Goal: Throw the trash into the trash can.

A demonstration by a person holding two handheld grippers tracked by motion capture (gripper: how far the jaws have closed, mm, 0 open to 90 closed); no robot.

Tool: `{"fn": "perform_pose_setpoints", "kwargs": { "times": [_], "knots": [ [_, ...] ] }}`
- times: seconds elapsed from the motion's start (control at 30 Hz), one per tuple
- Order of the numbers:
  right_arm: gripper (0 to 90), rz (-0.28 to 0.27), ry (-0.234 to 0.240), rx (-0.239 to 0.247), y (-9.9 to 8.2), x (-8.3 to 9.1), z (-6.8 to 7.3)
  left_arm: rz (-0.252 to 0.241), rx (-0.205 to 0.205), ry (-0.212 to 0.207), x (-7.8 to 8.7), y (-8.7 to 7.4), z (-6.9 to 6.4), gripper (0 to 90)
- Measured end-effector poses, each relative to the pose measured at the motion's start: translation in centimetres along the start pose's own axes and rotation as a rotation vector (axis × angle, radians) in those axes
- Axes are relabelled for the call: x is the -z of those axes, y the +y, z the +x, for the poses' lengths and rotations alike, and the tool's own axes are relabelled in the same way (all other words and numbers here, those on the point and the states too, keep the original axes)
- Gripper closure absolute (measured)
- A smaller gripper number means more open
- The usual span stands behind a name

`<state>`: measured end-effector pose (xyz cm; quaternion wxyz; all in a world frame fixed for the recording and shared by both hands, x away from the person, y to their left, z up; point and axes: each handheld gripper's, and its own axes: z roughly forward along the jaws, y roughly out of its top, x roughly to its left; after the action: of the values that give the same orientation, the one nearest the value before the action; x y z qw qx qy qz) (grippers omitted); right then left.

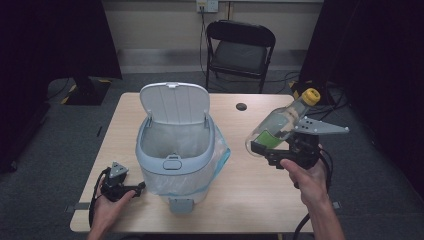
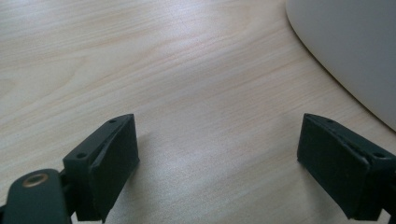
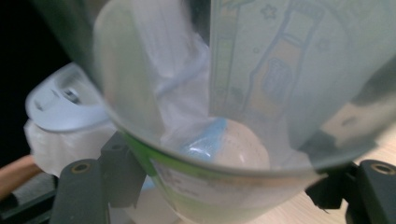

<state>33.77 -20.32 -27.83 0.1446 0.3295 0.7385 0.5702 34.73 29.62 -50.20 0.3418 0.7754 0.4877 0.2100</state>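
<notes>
Here, right tongs [image 1: 270,145] clamped on bottle [image 1: 280,122] (yellow-capped), open bin [image 1: 175,150] beside, left tongs [image 2: 219,158] apart.

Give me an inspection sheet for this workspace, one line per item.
Surface: wooden table, bare around the bin.
Job's things: clear bottle with yellow cap, held tilted in the air; lined bin, lid up.
Clutter: nothing seen.
Tongs: right tongs shut on the bottle; left tongs open, resting on the table beside the bin.
Cables: one trails from each tool.
Surroundings: folding chair, dark curtains.
</notes>
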Motion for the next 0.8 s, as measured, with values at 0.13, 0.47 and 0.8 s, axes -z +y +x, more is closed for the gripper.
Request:
{"fn": "perform_pose_setpoints", "kwargs": {
  "times": [0.13,0.47,0.8],
  "knots": [
    [27.8,-0.015,0.023,0.030,1.3,-0.3,0.9,0.000,0.000,-0.001,0.0,0.0,0.0,11.9],
    [27.7,-0.034,0.089,0.057,3.5,-1.9,2.4,0.000,-0.001,-0.001,0.0,0.0,0.0,11.9],
    [27.7,-0.052,0.135,0.074,5.3,-3.1,3.3,0.000,-0.001,0.000,0.0,0.0,0.0,11.9]
  ]
}}
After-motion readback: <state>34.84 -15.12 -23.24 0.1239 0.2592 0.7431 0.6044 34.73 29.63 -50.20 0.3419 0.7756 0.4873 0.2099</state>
